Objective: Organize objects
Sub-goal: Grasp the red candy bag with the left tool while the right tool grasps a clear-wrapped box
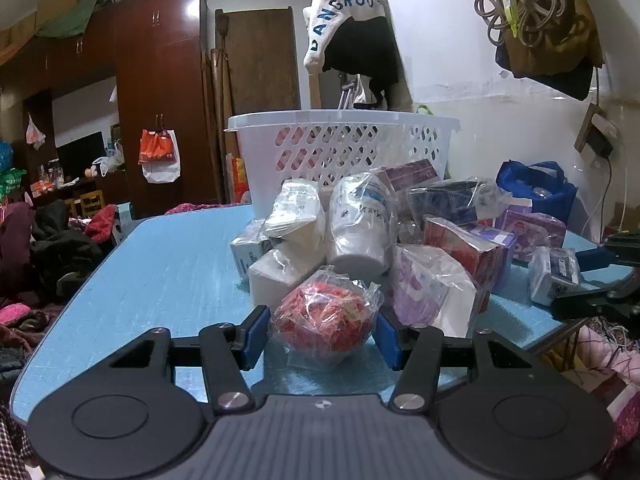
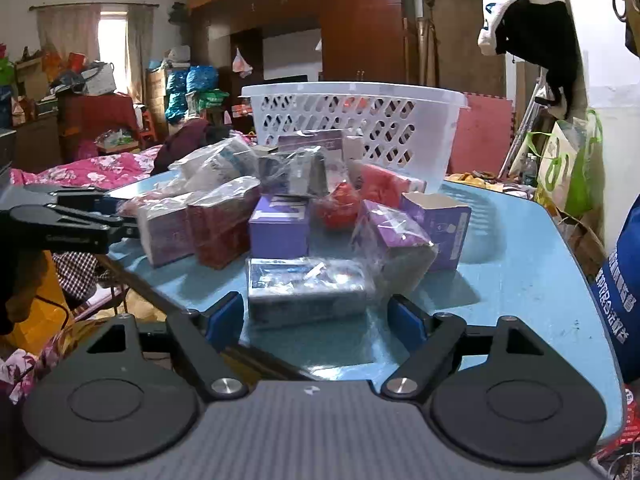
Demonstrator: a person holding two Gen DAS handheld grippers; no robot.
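A pile of plastic-wrapped boxes and packets lies on a blue table (image 1: 168, 280). A white lattice basket (image 1: 340, 140) stands behind the pile; it also shows in the right wrist view (image 2: 360, 120). My left gripper (image 1: 320, 338) is open, its blue pads either side of a red packet in clear wrap (image 1: 324, 316), not pressing it. My right gripper (image 2: 316, 322) is open around a silvery wrapped box (image 2: 306, 290) at the table's near edge. Each gripper shows in the other's view, the right one (image 1: 592, 280) and the left one (image 2: 80, 220).
White wrapped cups (image 1: 360, 220) and purple and red boxes (image 2: 280, 228) crowd the pile. Clothes hang above the basket (image 1: 352, 24). A brown wardrobe (image 1: 160, 100), a bed with pink bedding (image 2: 92, 168) and clutter surround the table. A blue bag (image 1: 536, 188) stands at the right.
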